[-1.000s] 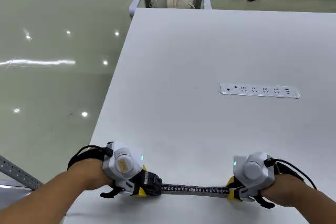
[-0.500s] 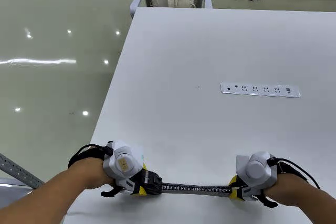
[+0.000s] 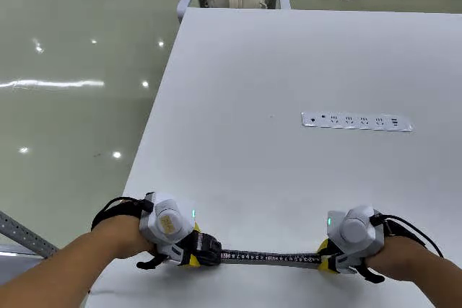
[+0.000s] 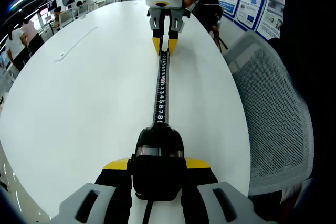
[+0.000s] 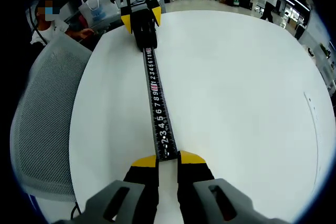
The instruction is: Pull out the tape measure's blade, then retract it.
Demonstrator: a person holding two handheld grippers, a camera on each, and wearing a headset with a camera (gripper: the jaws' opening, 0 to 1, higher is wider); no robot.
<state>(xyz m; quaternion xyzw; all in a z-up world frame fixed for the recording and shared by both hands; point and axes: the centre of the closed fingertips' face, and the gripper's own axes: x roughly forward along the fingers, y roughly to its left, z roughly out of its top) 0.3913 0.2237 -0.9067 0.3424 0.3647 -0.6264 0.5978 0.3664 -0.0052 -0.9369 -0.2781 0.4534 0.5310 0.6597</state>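
White tabletop (image 3: 238,70) in the head view carries the tape measure (image 3: 208,249) at its near edge, its black case clamped in the jaws of the left gripper (image 3: 193,250). The blade (image 3: 271,257) runs flat along the table to the right gripper (image 3: 323,260), which pinches its end. A power strip (image 3: 356,122) lies well apart, farther back. In the left gripper view, the case sits between the yellow pads (image 4: 118,164), with the numbered blade reaching ahead to the other gripper. In the right gripper view, the jaws are closed on the blade's tip.

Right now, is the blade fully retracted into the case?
No, the blade spans from the case in the left gripper to the right gripper.
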